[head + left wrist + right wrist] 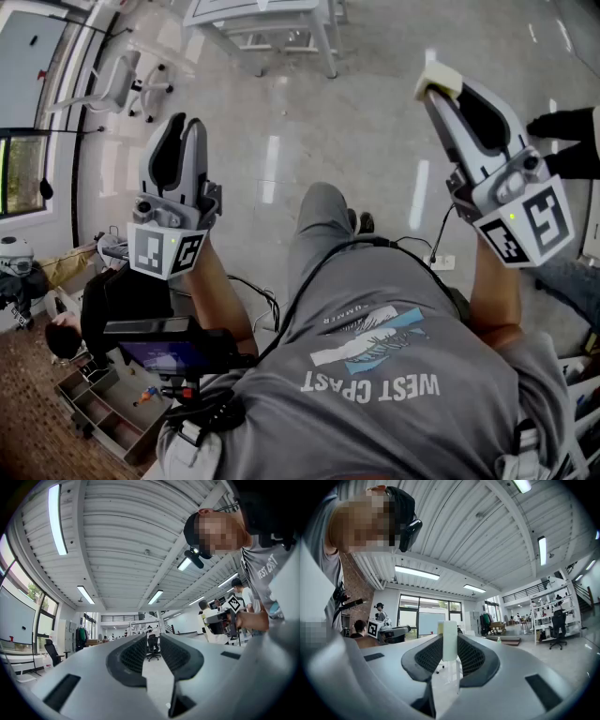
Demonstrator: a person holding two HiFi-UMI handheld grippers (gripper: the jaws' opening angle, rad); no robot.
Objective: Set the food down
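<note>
Closest is the person's grey shirt (394, 375), with white letters on it. Two arms reach out from it, and each hand holds a gripper over the shiny floor (375, 141).

The right gripper (446, 94) is clamped on the food (439, 79), a small pale yellow block. The block sticks out a little past the jaw tips. In the right gripper view, the food (449, 639) stands upright between the two dark pads (427, 656), and both pads press on its sides. It is up in the air and rests on nothing.

The left gripper (184, 124) is well apart from the right one, on the other side of the person's leg (319, 225). Its jaws are a little bit apart, with a thin gap, and nothing is between them. Through that gap, in the left gripper view, a black chair (153, 646) shows far off. A white table (262, 19) stands at the far end of the floor.
</note>
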